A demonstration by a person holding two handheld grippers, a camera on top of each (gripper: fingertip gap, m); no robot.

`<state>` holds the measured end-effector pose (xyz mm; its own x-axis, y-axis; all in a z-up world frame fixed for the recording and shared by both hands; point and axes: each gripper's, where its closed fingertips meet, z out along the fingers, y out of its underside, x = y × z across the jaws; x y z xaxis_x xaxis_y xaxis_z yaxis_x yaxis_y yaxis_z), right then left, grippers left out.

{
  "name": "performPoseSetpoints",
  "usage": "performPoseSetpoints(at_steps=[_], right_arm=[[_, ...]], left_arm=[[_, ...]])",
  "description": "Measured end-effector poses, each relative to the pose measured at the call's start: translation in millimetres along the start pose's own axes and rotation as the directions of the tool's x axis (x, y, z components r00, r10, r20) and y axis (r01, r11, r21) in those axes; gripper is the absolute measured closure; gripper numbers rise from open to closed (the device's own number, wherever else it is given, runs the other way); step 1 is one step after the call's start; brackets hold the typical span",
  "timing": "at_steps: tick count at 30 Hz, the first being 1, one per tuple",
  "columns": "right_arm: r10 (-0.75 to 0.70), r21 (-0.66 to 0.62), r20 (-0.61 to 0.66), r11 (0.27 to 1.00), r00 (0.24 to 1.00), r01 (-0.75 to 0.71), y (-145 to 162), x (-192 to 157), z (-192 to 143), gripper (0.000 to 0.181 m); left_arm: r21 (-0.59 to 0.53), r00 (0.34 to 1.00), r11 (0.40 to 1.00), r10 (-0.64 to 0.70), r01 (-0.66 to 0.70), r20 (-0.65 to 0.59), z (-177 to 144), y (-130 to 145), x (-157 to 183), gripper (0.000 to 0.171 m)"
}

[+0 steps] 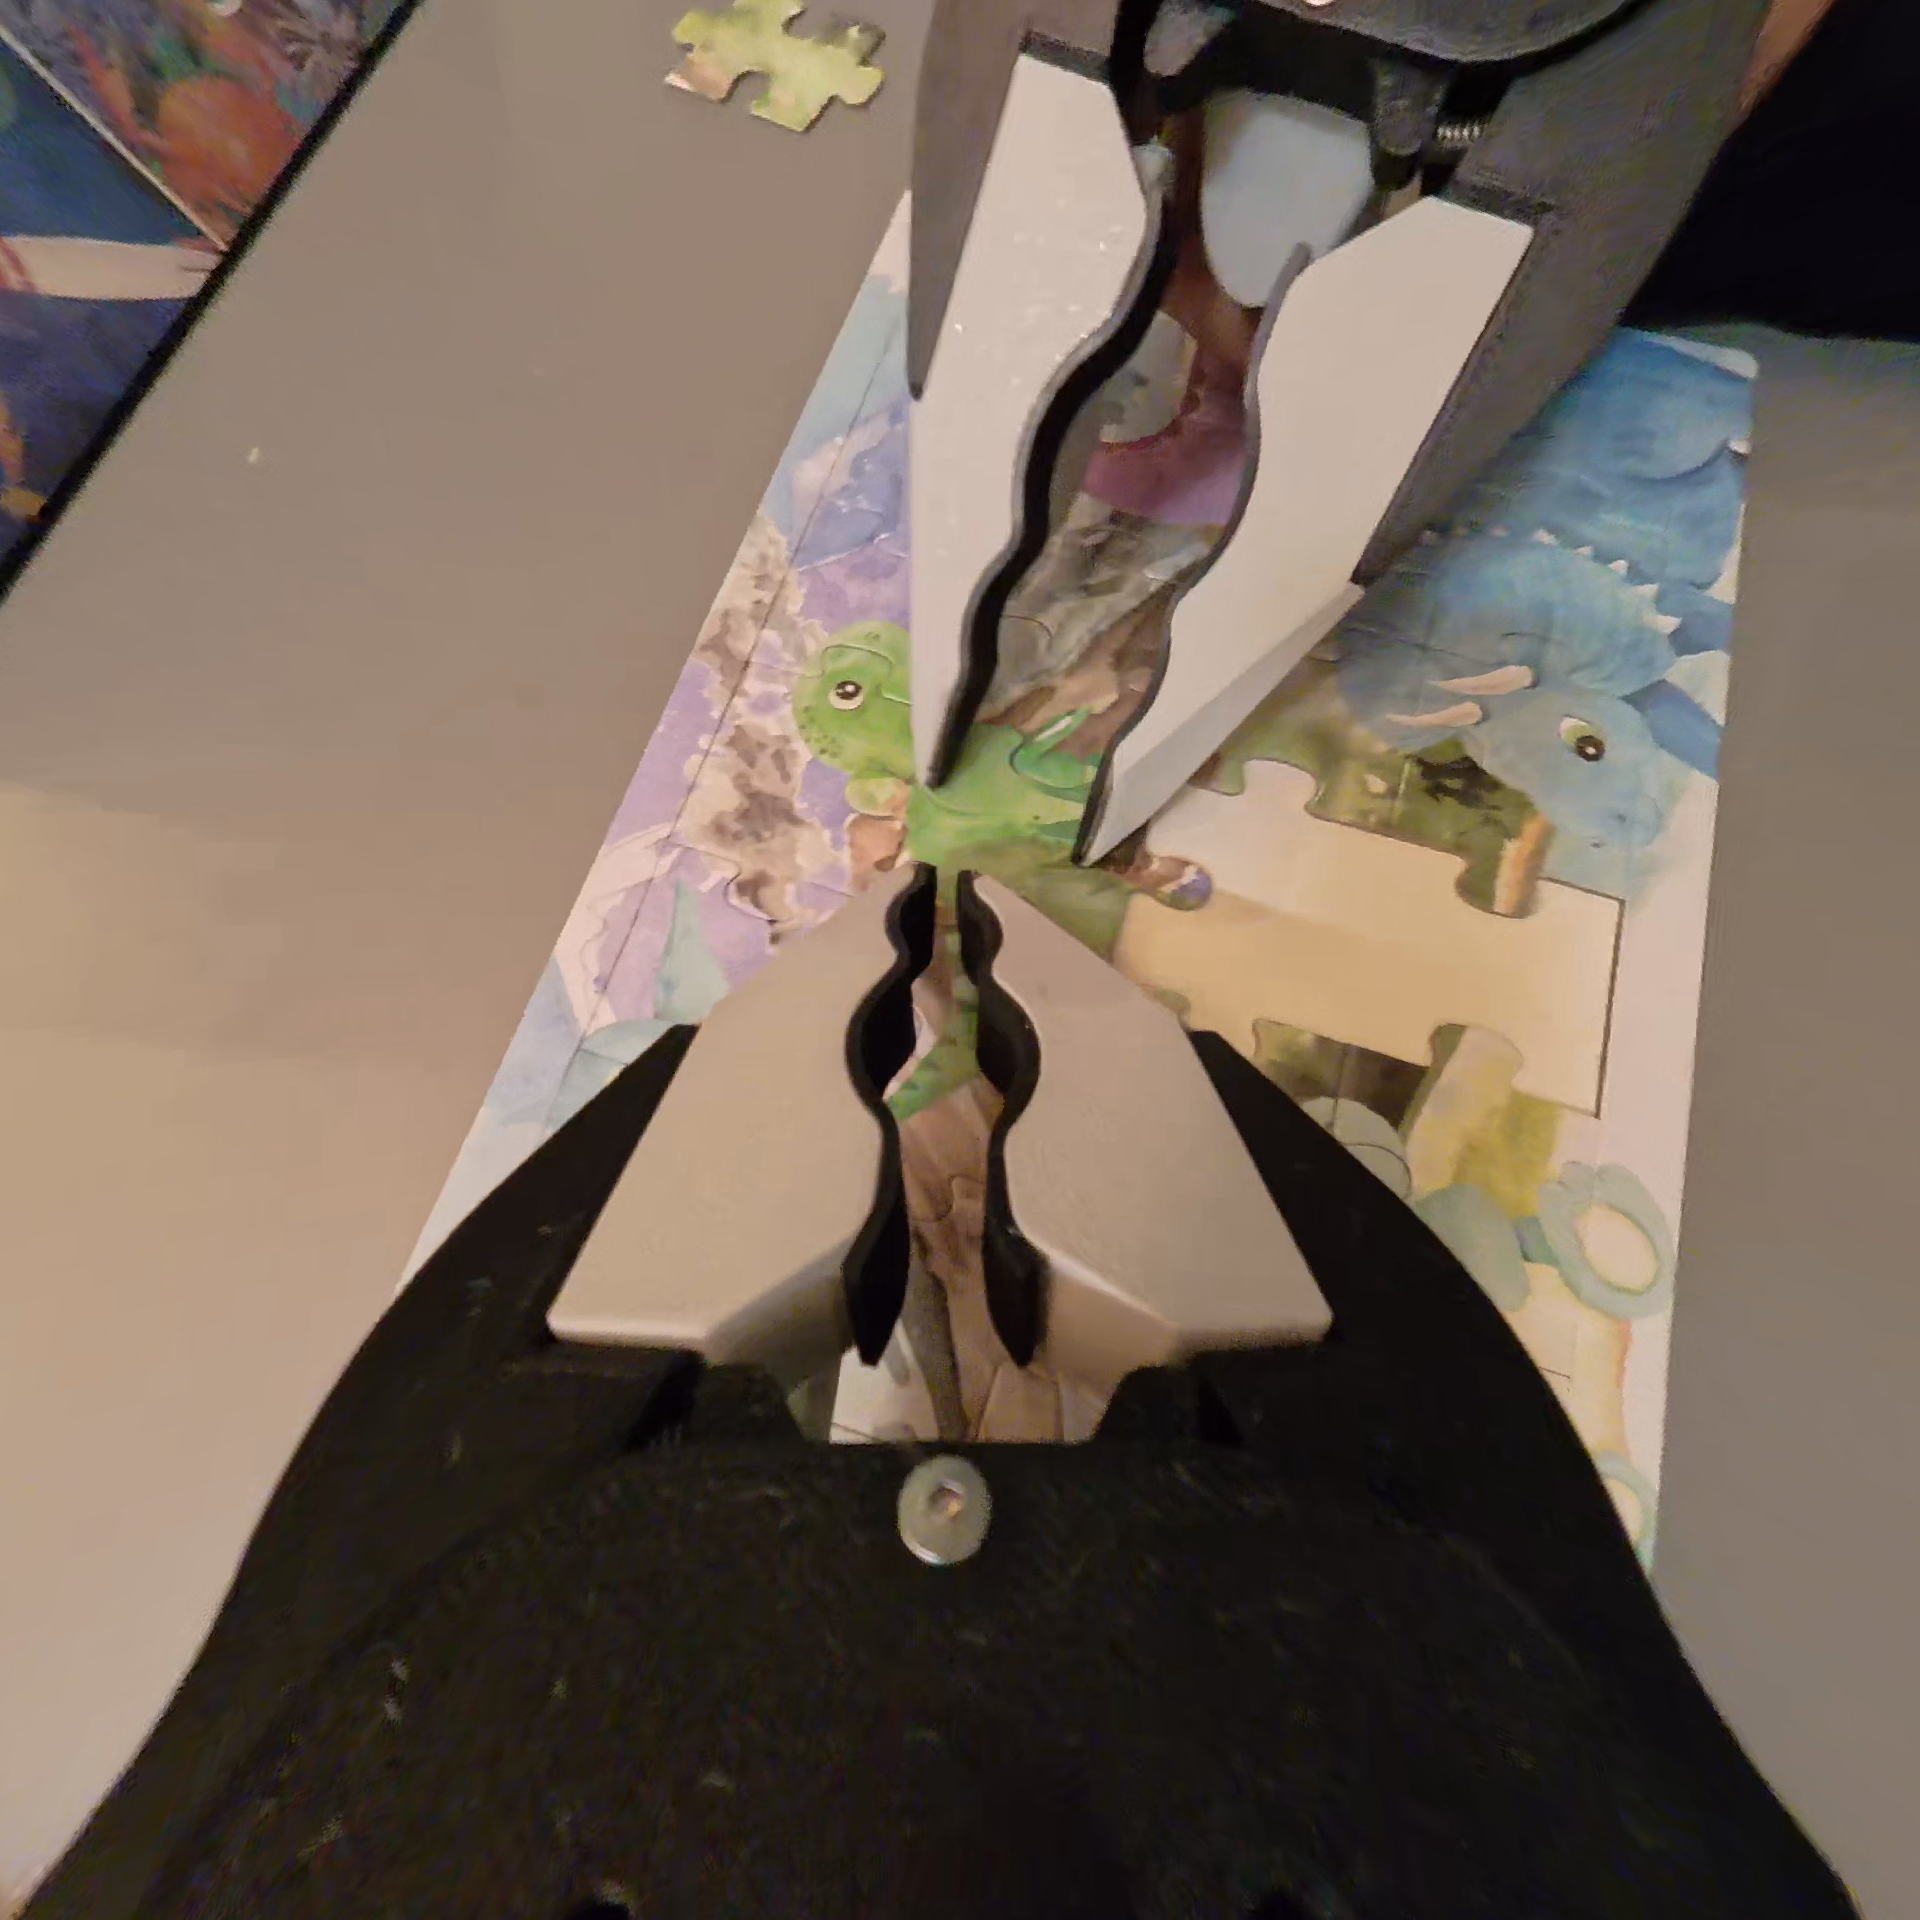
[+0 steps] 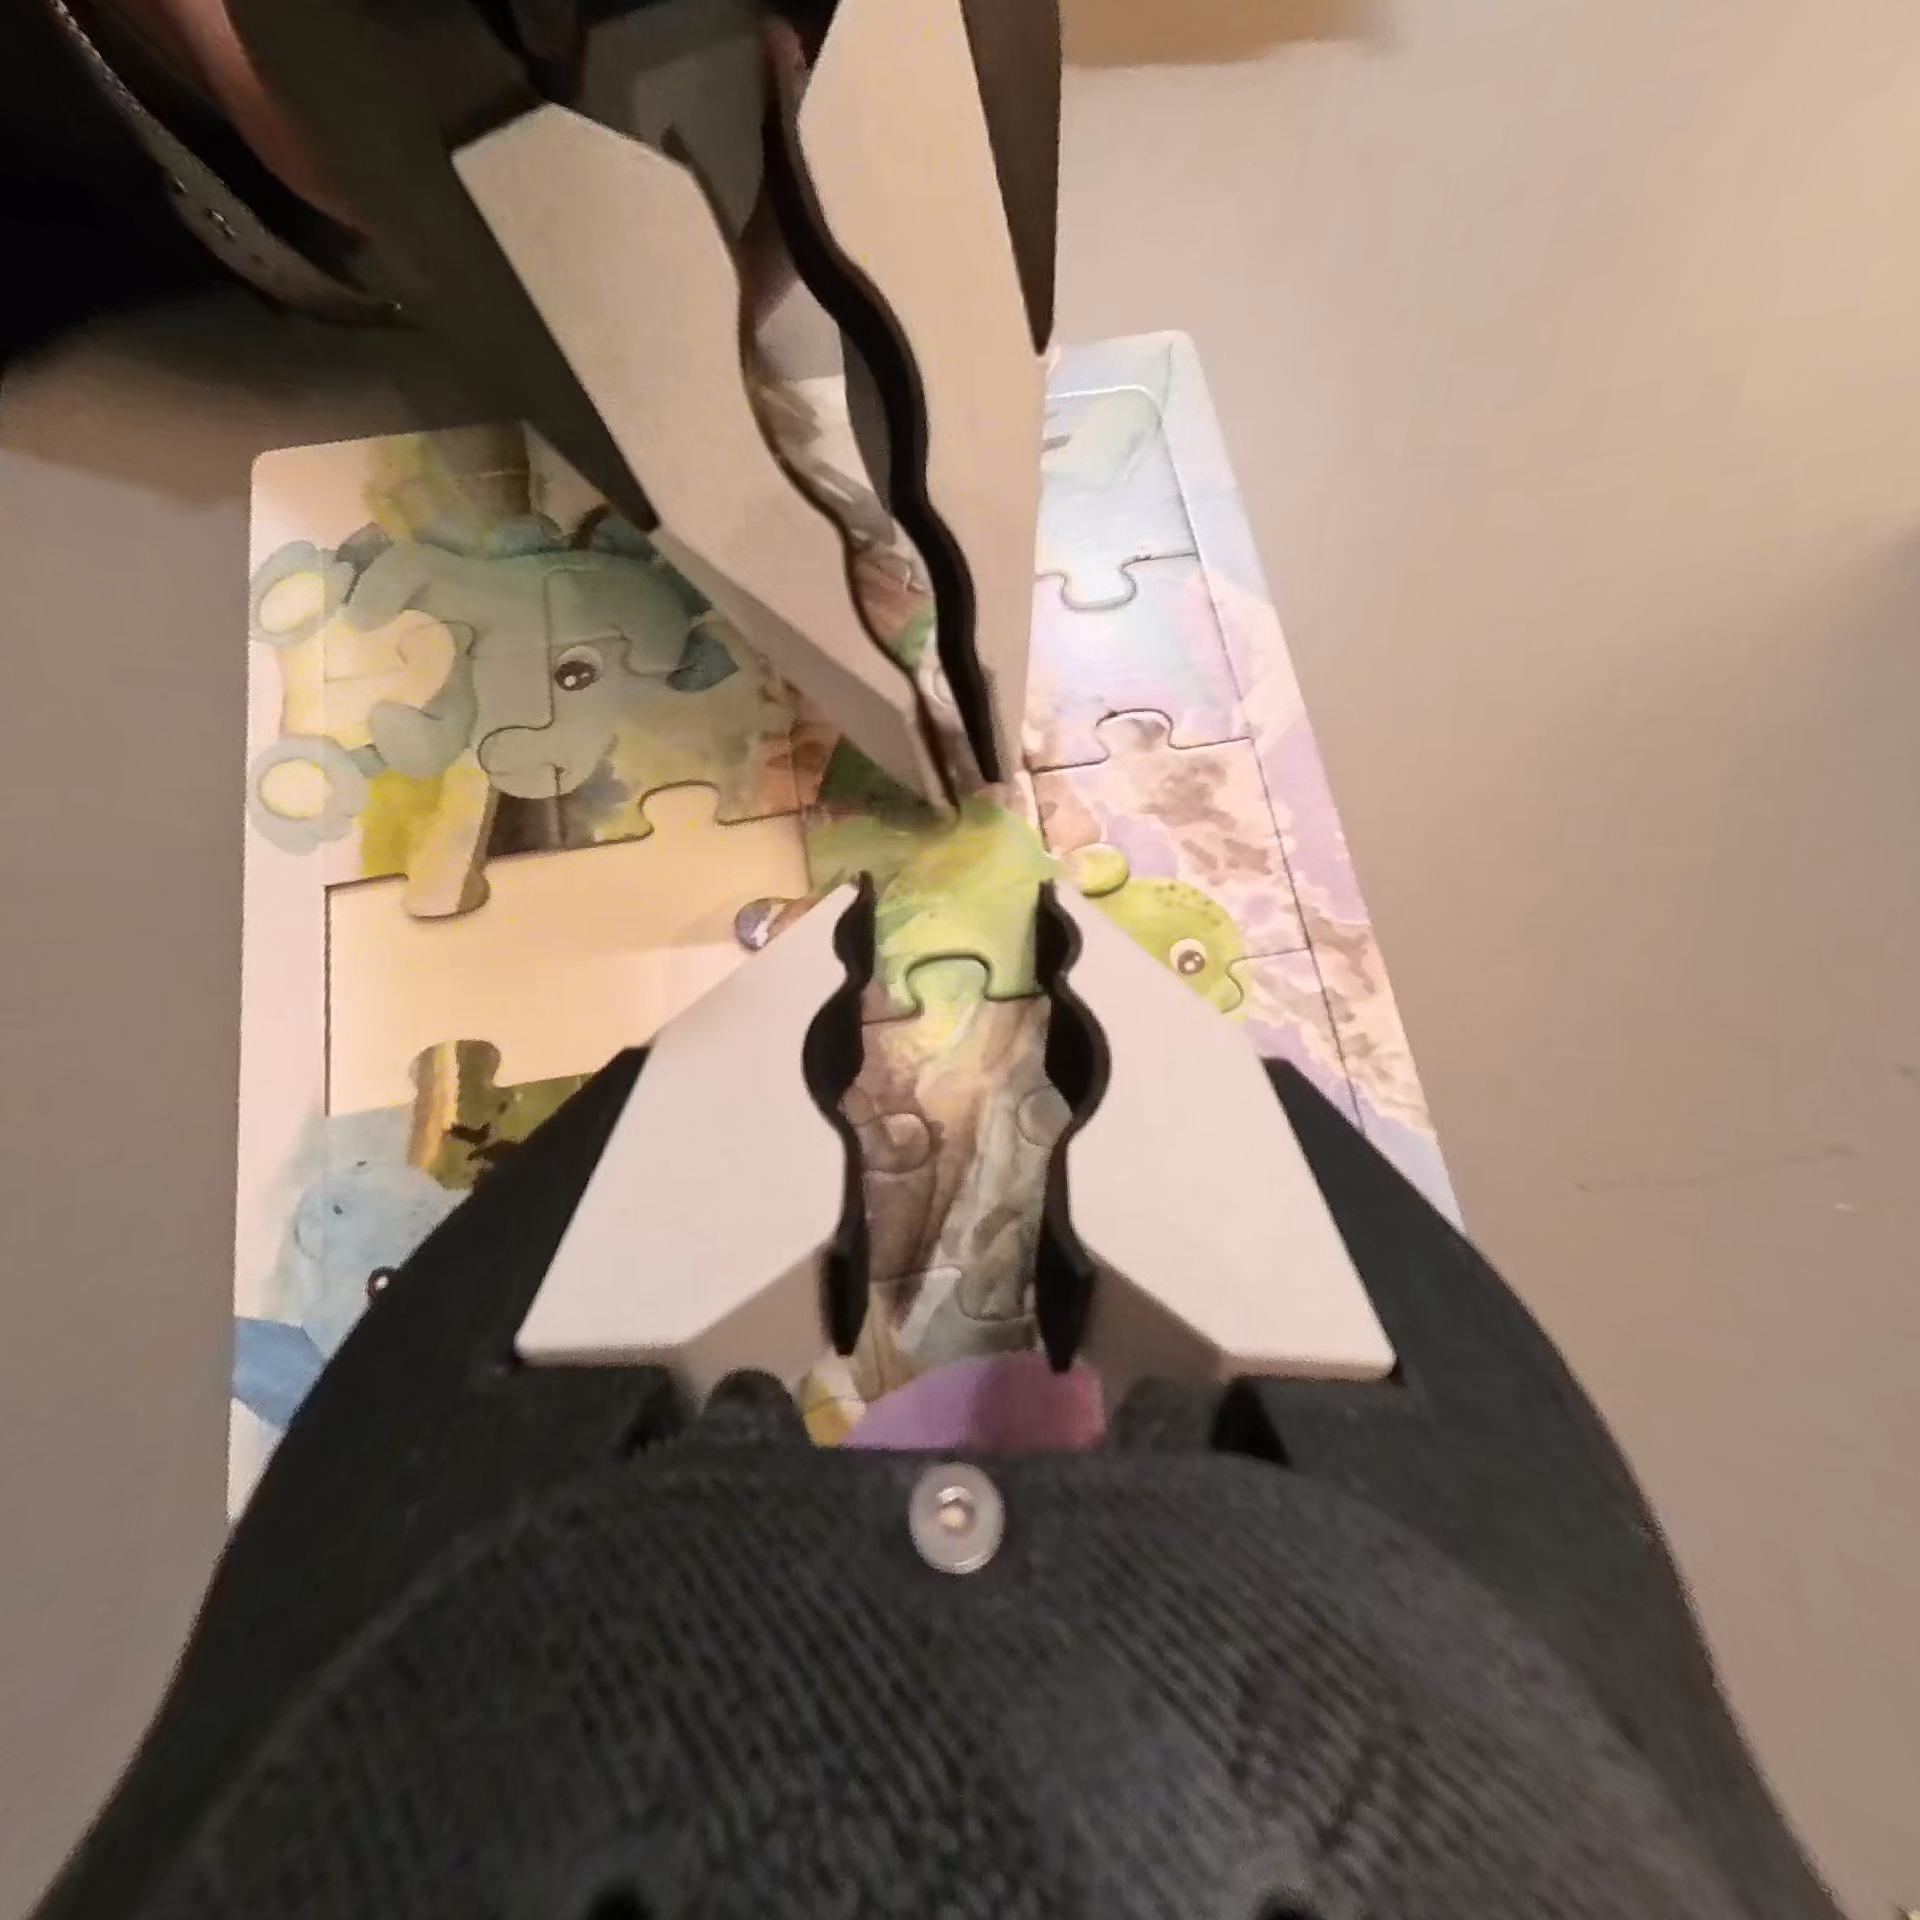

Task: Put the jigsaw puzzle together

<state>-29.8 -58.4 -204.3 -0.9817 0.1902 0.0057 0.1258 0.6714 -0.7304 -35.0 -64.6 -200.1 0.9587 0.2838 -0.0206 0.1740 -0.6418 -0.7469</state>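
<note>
The dinosaur jigsaw lies mostly assembled in its pale tray on the grey table. A bare gap shows in it, also in the right wrist view. My left gripper is nearly shut, its tips down on the green dinosaur piece in the middle. My right gripper is open, its tips on either side of that green piece. The two grippers meet tip to tip, the right gripper from the far side and the left gripper likewise.
A loose green puzzle piece lies on the table beyond the tray. A colourful picture box sits at the far left past the table's edge. Bare table flanks the tray on both sides. Left and right tips are no more than a few centimetres apart. The dinosaur jigsaw is about 11 cm from my right fingertips.
</note>
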Motion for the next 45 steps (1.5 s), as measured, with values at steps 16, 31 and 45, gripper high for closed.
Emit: performPoseSetpoints(at_steps=[16, 31, 45], right_arm=[[0.057, 0.083, -0.035, 0.995, 0.998, -0.054, -11.4, 17.9, -1.1, 0.176], [0.090, -0.014, -0.150, 0.996, 0.985, -0.094, -4.6, 35.1, 9.0, 0.181], [0.142, -0.014, -0.131, 0.989, 0.981, -0.145, 1.1, 22.0, 4.5, 0.181]], left_arm=[[-0.031, 0.998, 0.999, 0.013, -0.015, -0.063, 6.7, 4.2, 13.4, 0.145], [-0.035, 0.998, 0.999, 0.024, -0.026, -0.053, 7.3, 4.5, 13.6, 0.154], [-0.037, 0.998, 0.999, 0.039, -0.040, -0.045, 8.2, 4.4, 14.6, 0.168]])
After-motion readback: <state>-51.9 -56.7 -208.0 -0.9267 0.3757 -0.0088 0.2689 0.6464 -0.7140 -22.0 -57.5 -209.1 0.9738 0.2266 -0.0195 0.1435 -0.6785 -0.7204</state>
